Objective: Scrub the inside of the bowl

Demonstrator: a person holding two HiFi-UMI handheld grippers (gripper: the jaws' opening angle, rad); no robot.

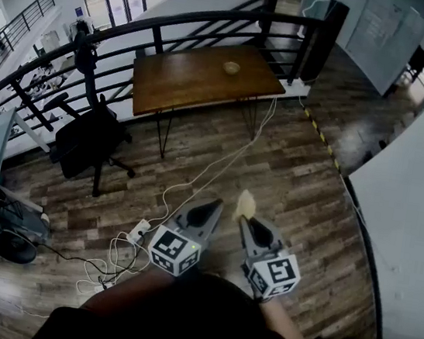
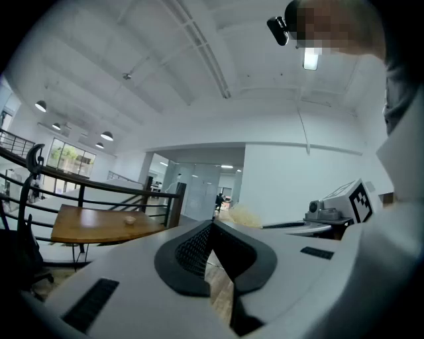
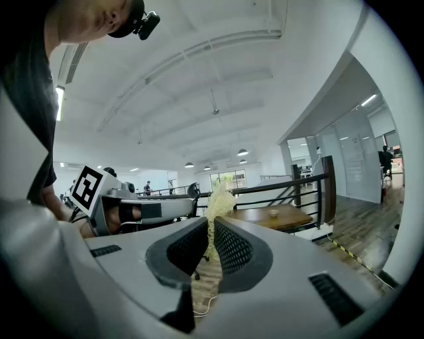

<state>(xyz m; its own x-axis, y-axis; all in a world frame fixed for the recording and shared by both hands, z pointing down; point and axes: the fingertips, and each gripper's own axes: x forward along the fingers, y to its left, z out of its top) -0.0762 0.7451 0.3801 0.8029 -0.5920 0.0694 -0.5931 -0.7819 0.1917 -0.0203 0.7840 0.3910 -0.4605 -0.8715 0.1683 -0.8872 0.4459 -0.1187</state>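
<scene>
A small light bowl (image 1: 231,68) sits on the far wooden table (image 1: 185,79); it also shows as a small bowl (image 2: 130,221) in the left gripper view and a small bowl (image 3: 272,213) in the right gripper view. My right gripper (image 1: 246,219) is shut on a pale yellow scrubber (image 1: 245,204), whose mesh scrubber (image 3: 217,202) sticks up between the pads. My left gripper (image 1: 213,208) is shut with nothing in it. Both grippers hang close to my body over the wooden floor, well short of the table.
A black railing (image 1: 97,39) runs behind the table. A black office chair (image 1: 87,139) stands left of it. White cables and a power strip (image 1: 138,230) lie on the floor at my left. A white curved wall (image 1: 422,179) closes the right side.
</scene>
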